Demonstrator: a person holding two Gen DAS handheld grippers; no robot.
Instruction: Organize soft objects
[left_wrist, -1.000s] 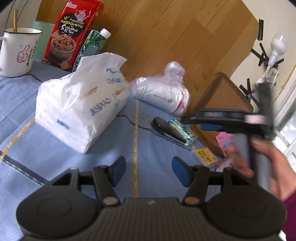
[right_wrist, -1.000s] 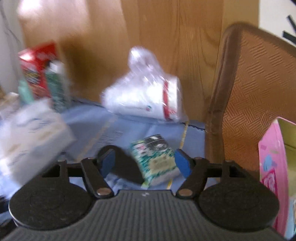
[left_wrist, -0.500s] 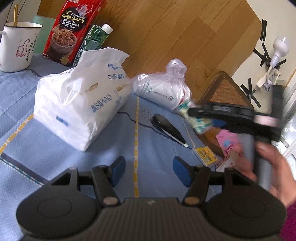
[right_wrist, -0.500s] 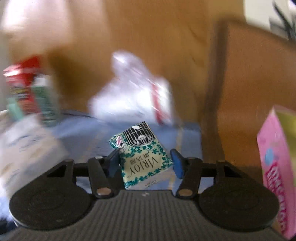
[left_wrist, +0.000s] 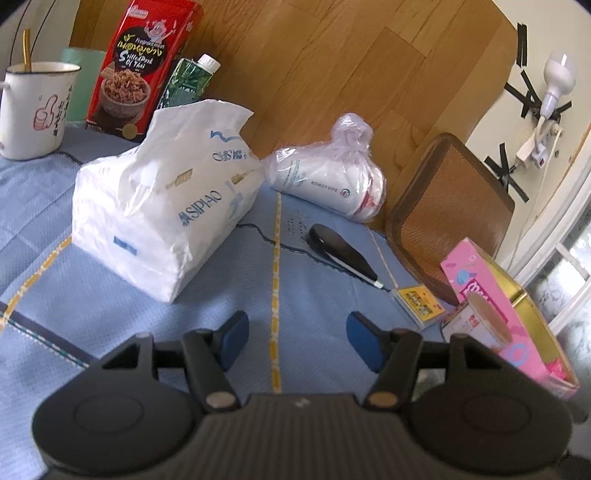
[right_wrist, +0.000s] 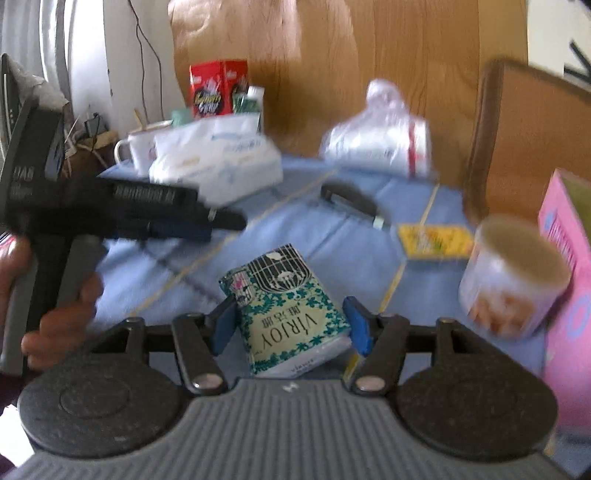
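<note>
Progress: the sorting is judged to be at an early stage, as nothing is seen gathered in one place.
Left to do: the large tissue pack (left_wrist: 166, 218) and the bagged white roll (left_wrist: 328, 177) are seen lying apart on the blue-clothed bench (left_wrist: 314, 295), untouched.
Small tissue packet (right_wrist: 284, 314): it is seen low over the bench between the fingers of the right hand-held gripper (right_wrist: 291, 325), tilted, label upside down.
Right hand-held gripper: its jaws are opening; the left pad is seen against the packet, while a gap shows at the right pad (right_wrist: 356, 323), so a firm pinch is not judged.
Left hand-held gripper (left_wrist: 295, 341): it is held spread about halfway, opening slightly, with nothing between the pads, over bare cloth.
</note>
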